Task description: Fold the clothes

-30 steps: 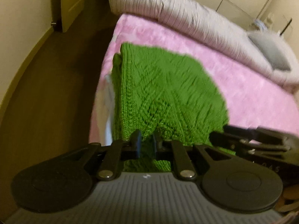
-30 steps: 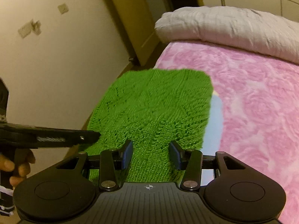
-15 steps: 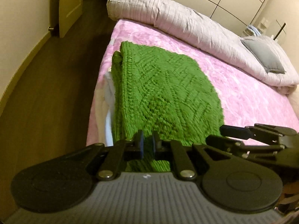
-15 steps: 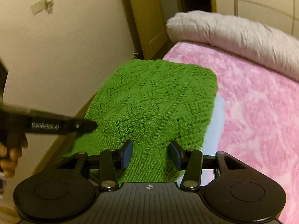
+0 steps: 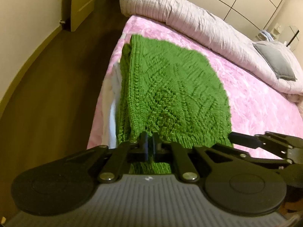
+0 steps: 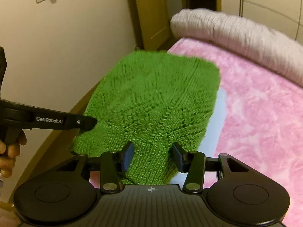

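Note:
A green knitted sweater [image 5: 170,87] lies folded along the left edge of a pink bed [image 5: 255,104]. My left gripper [image 5: 149,143] is shut on its near ribbed hem. In the right wrist view the sweater [image 6: 151,98] gathers toward my right gripper [image 6: 153,157]. That gripper is shut on a thick bunch of hem, its blue pads [image 6: 128,156] still well apart. The left gripper [image 6: 90,122] pinches the hem's left corner there. In the left wrist view the right gripper [image 5: 233,137] meets the hem's right corner.
A pale garment [image 5: 113,102] lies under the sweater and shows beside it [image 6: 220,102]. A rolled duvet [image 5: 189,19] and a grey pillow [image 5: 274,64] lie at the far side. Dark floor [image 5: 56,94], wall and door [image 5: 81,1] border the bed's left edge. A hand [image 6: 9,151] holds the left gripper.
Both grippers have kept their grip on the near hem and lifted it a little. The hem now bunches between the right fingers, and the right view has tilted upward.

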### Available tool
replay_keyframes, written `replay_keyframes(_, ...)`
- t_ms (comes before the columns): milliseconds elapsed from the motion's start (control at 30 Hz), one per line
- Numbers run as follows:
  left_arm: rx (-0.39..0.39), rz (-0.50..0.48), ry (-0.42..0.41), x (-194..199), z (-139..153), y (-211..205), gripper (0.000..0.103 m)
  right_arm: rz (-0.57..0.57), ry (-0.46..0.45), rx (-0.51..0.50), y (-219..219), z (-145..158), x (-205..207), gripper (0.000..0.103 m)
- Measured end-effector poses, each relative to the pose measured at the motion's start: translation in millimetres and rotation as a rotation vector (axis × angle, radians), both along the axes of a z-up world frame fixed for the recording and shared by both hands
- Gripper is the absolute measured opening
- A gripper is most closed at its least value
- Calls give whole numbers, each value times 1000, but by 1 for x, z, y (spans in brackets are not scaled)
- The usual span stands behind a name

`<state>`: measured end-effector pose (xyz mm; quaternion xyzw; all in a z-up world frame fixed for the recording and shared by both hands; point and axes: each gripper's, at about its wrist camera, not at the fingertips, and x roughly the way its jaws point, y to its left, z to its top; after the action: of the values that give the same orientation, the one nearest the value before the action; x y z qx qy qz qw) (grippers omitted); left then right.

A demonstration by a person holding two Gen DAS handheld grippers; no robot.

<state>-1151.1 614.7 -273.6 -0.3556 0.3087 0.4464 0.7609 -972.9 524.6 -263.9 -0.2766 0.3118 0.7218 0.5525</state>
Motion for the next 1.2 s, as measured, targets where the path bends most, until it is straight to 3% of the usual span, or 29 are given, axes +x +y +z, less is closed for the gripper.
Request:
replay_keyframes(100, -7, 6, 19, 2, 5, -7, 6, 2, 39, -12, -9, 4, 0, 48)
replay_keyframes(233, -38, 30, 72, 4, -3, -21, 6, 41, -4, -36, -12, -7, -7, 48)
replay_keyframes(400, -51, 48, 149, 10, 32, -39, 11, 35, 80, -131, -19, 25, 8, 48)
replay_keyframes(533, -52, 89, 197, 19, 73, -61, 33, -3, 96, -223, -36, 51, 22, 49)
replay_keyframes(600, -38, 123, 211, 24, 94, -75, 38, -16, 108, -240, -43, 64, 29, 50)
replay_keyframes(767, -17, 222, 250, 43, 127, -107, 52, 30, 119, -235, -49, 93, 47, 58)
replay_keyframes(1000, -28, 434, 218, 72, 150, -160, 53, 191, 69, -190, -63, 118, 76, 59)
replay_keyframes(1200, -51, 623, 246, 121, 164, -208, 53, 333, 52, -152, -82, 142, 122, 59)
